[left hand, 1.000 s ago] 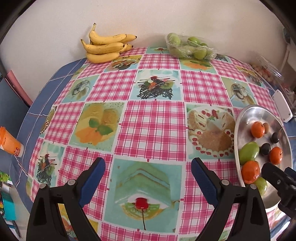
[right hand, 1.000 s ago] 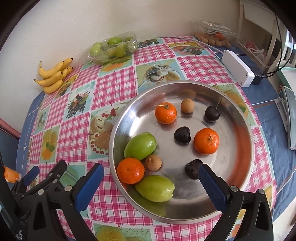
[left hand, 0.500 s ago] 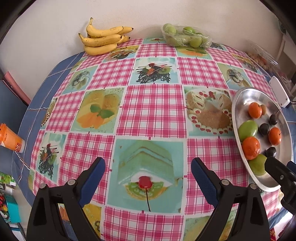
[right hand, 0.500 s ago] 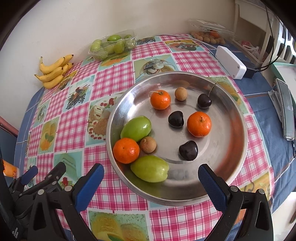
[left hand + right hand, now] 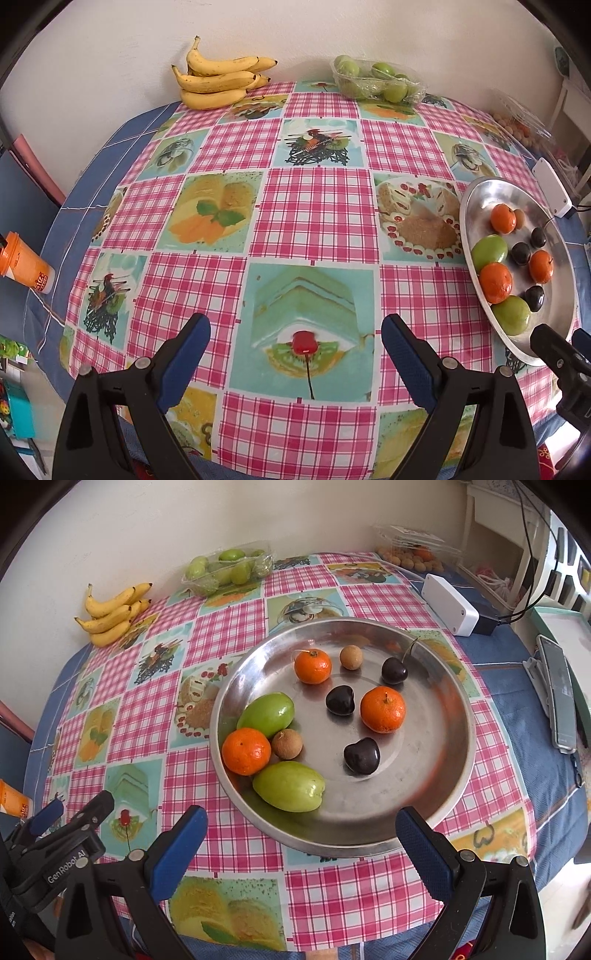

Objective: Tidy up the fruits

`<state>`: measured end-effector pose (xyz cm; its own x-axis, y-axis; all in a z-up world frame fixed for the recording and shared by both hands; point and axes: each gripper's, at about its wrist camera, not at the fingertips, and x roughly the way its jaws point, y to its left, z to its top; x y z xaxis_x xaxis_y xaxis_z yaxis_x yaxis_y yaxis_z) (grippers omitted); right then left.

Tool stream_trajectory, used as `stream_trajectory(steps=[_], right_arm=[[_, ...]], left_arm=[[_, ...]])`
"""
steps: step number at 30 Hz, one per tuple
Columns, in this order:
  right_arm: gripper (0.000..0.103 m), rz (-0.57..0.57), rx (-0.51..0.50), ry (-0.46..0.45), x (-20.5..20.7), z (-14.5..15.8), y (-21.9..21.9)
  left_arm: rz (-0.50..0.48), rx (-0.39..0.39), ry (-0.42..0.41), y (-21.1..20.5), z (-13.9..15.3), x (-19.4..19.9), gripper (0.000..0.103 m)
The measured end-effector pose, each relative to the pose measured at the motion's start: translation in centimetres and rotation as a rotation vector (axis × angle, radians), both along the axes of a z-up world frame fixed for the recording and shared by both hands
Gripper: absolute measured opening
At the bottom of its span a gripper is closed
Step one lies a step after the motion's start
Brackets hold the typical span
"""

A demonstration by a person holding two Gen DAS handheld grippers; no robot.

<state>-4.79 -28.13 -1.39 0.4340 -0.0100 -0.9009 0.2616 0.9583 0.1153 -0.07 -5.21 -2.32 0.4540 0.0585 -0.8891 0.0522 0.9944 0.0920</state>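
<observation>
A steel plate (image 5: 436, 775) on the checked tablecloth holds three oranges (image 5: 382, 709), two green fruits (image 5: 289, 785), three dark cherries (image 5: 362, 756) and two small brown longans (image 5: 287, 743). In the left wrist view the same plate (image 5: 476, 192) lies at the right edge. My right gripper (image 5: 301, 829) hangs open above the plate's near rim, nothing between its fingers. My left gripper (image 5: 295, 343) stands open over bare tablecloth to the left of the plate, also empty. A banana bunch (image 5: 218, 79) and a clear tray of green fruits (image 5: 376, 79) lie at the far edge by the wall.
A white box (image 5: 448, 603) with a black cable sits right of the plate. A clear pack of small brown fruits (image 5: 410, 552) lies at the far right corner. An orange cup (image 5: 24, 264) stands off the table's left side. Flat devices (image 5: 559, 694) lie on the blue cloth at right.
Both grippers have drawn back toward the table's near edge and slightly up; plate and far fruit sit further away in both views. Jaws stay open, fruit unmoved.
</observation>
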Motion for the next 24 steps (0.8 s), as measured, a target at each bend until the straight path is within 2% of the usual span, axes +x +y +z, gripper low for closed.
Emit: stream_trajectory(steps=[8, 24], right_arm=[[0.103, 0.005, -0.008, 0.010, 0.18, -0.01, 0.05], [0.103, 0.019, -0.019, 0.033, 0.68, -0.49, 0.57]], left_arm=[[0.004, -0.019, -0.019, 0.41, 0.60, -0.32, 0.094], [0.016, -0.012, -0.002, 0.53, 0.17, 0.03, 0.094]])
